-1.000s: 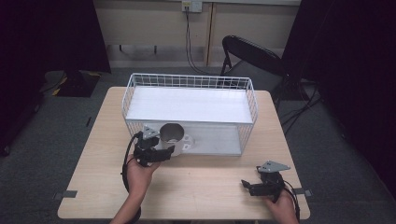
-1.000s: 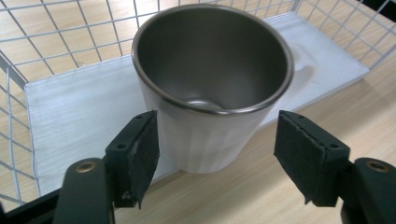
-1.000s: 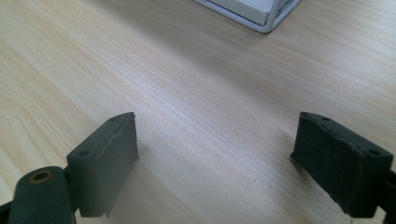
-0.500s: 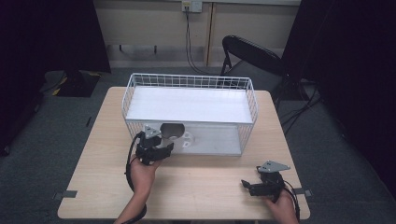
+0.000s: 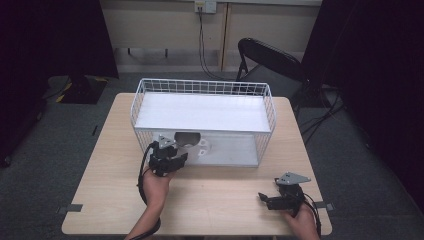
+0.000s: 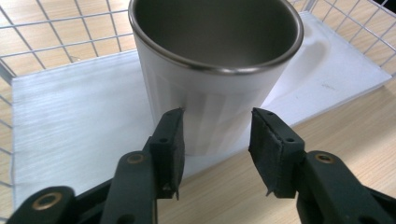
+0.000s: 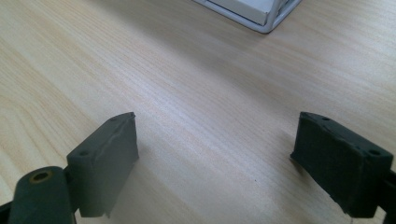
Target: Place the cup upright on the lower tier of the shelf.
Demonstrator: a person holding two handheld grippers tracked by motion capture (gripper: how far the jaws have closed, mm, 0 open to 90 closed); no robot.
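A steel mug (image 5: 187,139) with a white outer wall (image 6: 215,84) stands upright on the white floor of the wire basket (image 5: 200,82), near its front left. My left gripper (image 5: 173,150) sits just in front of it. Its jaws have just been closing. In the left gripper view (image 6: 217,135) the pads are apart, with nothing pressed between them, and the mug is just beyond the tips. My right gripper (image 5: 265,200) rests low over the bare table near the front right. It is open (image 7: 215,154) with only wood between its pads.
The basket's wires (image 6: 46,28) rise to the left of and behind the mug, and one basket corner (image 7: 266,14) lies ahead of the right gripper. The wooden table (image 5: 225,200) has bare room along its front. A black chair (image 5: 270,60) stands behind the table.
The mug's mouth, round and turned towards the camera a second ago, now looks like a flatter oval. The left hand has barely shifted and the right hand has kept still.
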